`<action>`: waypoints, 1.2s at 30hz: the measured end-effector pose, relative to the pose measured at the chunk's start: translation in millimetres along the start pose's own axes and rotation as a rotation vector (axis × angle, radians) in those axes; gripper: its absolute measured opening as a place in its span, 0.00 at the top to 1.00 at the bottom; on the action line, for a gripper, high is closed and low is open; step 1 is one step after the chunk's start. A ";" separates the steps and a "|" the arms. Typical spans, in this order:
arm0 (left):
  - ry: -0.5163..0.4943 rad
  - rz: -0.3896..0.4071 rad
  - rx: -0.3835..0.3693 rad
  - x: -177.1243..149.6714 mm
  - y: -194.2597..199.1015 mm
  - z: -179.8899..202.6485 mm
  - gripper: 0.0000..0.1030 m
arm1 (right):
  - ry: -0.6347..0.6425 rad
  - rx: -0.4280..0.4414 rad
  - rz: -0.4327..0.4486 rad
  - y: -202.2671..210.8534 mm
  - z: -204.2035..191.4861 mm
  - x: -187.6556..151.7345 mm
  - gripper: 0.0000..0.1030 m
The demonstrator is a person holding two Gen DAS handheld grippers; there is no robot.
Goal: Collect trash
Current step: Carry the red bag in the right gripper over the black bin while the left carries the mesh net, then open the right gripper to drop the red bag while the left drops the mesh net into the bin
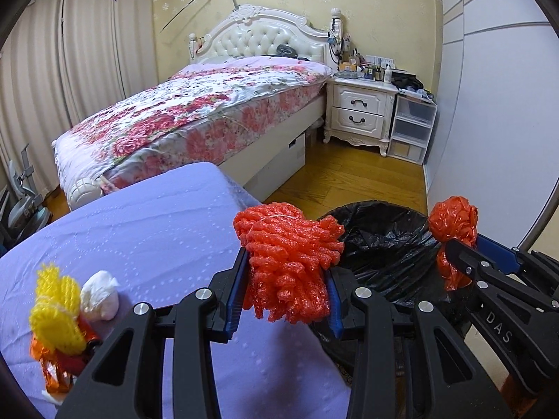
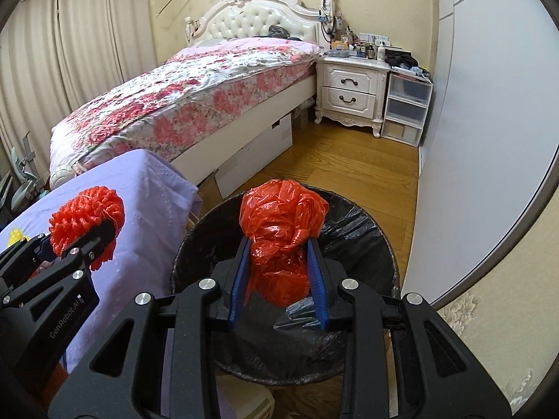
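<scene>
- Over the black-lined trash bin [image 2: 367, 230], our right gripper [image 2: 279, 272] pinches one crumpled red plastic bag [image 2: 283, 216], held above the opening, we judge, for dropping.
- Beside the bin, above the lilac-covered table [image 1: 139, 230], our left gripper [image 1: 286, 293] squeezes one orange foam fruit net [image 1: 286, 251], not yet over the rim.
- Farther from the bin, on the table, we count one yellow foam net [image 1: 56, 310] and one white paper wad [image 1: 101, 295] left.
</scene>
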State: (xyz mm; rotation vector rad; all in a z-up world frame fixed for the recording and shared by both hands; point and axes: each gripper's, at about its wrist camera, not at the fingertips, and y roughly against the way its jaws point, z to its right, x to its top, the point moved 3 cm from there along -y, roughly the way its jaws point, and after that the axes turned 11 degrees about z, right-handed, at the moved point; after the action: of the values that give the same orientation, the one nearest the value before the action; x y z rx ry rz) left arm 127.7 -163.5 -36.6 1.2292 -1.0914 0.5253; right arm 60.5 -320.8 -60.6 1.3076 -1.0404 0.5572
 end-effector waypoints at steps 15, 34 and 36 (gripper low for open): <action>-0.012 -0.038 -0.001 -3.8 -24.3 10.9 0.28 | -0.047 -0.059 -0.002 -18.8 26.0 2.6 0.53; 0.026 -0.020 0.069 2.3 16.4 -23.4 0.24 | -0.037 -0.041 0.020 6.1 9.1 8.3 0.45; 0.032 -0.020 0.084 0.8 24.9 -32.8 0.24 | -0.031 -0.026 0.019 11.3 0.7 6.6 0.45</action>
State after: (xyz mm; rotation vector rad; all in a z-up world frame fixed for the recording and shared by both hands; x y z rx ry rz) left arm 119.9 -125.7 -22.4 1.2991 -1.0379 0.5790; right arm 53.9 -320.3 -49.3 1.2878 -1.0827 0.5372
